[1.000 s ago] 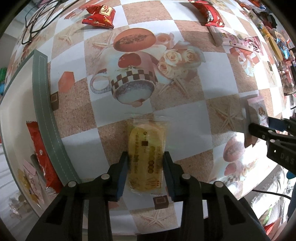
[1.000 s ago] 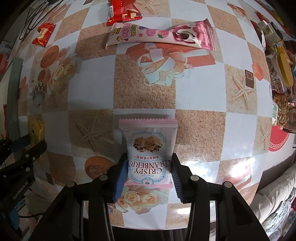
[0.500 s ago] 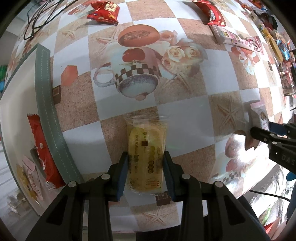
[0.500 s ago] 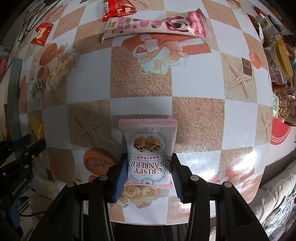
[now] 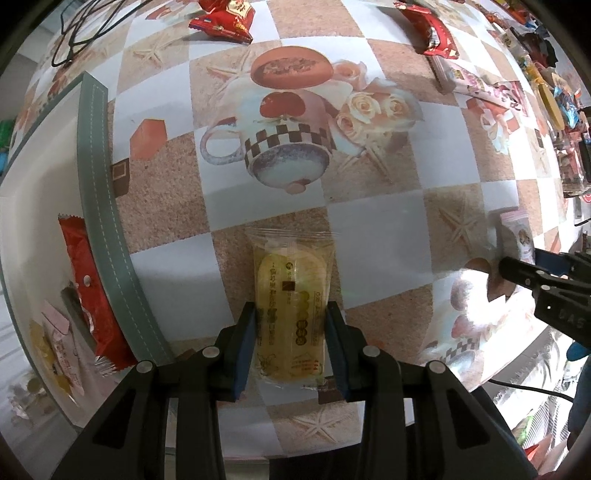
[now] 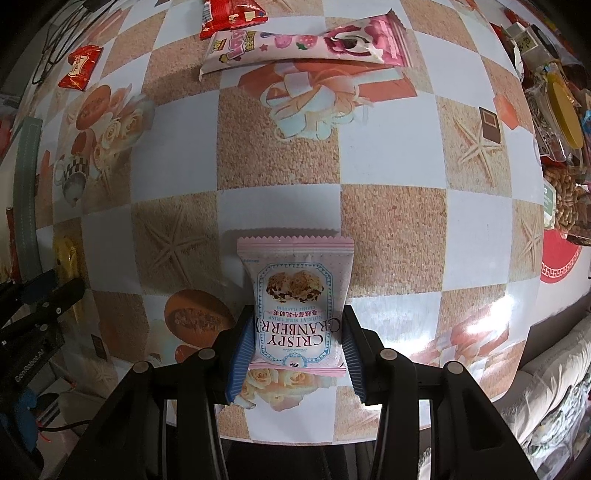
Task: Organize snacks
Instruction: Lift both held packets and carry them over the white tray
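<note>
Snacks: clear-wrapped yellow cake [image 5: 291, 306] is clamped betw. the blue pads of the left gripper [image 5: 291, 341], held above the checkered tablecloth [image 5: 388, 236]. Pink "Crispy Cranberry" packet [image 6: 295, 306] is clamped the same way in the right gripper [image 6: 297, 341].

Container: a white tray w/ grey-green stitched rim [image 5: 105, 236] lies left of the left gripper. Inside it, a red packet [image 5: 83, 284] against the rim, plus a pale pink sachet [image 5: 59, 332] and something yellowish further left, too blurred to name.

Only the left view shows the tray's contents; the right view catches just a strip of the rim at far left. Only the right view shows the long pink strawberry bar [image 6: 306, 44] ahead of the fingers w/ a red packet [image 6: 231, 14] touching its upper left end, a small red packet [image 6: 81, 66] far ahead-left, and a jumble of bags and peanuts [image 6: 565, 199] at right.

Each view shows the other gripper at its edge. Table under both grippers is bare.
</note>
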Tool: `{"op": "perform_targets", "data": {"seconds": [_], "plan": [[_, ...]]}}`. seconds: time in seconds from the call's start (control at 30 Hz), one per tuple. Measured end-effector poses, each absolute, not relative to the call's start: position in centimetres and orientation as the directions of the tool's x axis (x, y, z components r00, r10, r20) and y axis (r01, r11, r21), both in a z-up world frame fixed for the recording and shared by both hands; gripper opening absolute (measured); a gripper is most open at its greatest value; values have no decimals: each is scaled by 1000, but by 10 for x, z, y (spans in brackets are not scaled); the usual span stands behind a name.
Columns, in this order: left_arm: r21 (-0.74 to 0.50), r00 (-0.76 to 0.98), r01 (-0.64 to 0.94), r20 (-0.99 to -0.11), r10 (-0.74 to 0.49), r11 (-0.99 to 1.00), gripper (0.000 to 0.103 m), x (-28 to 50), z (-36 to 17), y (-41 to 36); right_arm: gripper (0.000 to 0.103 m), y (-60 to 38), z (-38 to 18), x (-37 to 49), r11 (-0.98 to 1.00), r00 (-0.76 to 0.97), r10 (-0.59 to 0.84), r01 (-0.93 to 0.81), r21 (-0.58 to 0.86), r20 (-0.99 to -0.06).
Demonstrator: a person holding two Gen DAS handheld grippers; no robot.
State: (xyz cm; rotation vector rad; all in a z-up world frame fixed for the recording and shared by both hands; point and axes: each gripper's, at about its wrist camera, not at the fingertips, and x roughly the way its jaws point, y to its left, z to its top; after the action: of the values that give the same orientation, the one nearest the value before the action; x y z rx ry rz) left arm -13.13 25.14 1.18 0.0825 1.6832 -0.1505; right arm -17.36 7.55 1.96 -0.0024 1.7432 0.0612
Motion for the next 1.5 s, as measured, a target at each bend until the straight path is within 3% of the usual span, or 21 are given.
{"op": "perform_targets", "data": {"seconds": [0.63, 1.23, 1.5], "plan": [[-115, -34, 97, -993, -112, 989, 39, -134, 61, 296, 46, 92, 39, -160, 997, -143, 42, -59, 51, -989], [-118, 7, 110, -993, -120, 987, 39, -150, 97, 318, 51, 93, 11, -150, 999, -186, 1, -54, 11, -983], [-95, 30, 80, -995, -98, 992, 39, -152, 107, 324, 44, 106, 25, -146, 996, -173, 14, -89, 29, -985]]}}
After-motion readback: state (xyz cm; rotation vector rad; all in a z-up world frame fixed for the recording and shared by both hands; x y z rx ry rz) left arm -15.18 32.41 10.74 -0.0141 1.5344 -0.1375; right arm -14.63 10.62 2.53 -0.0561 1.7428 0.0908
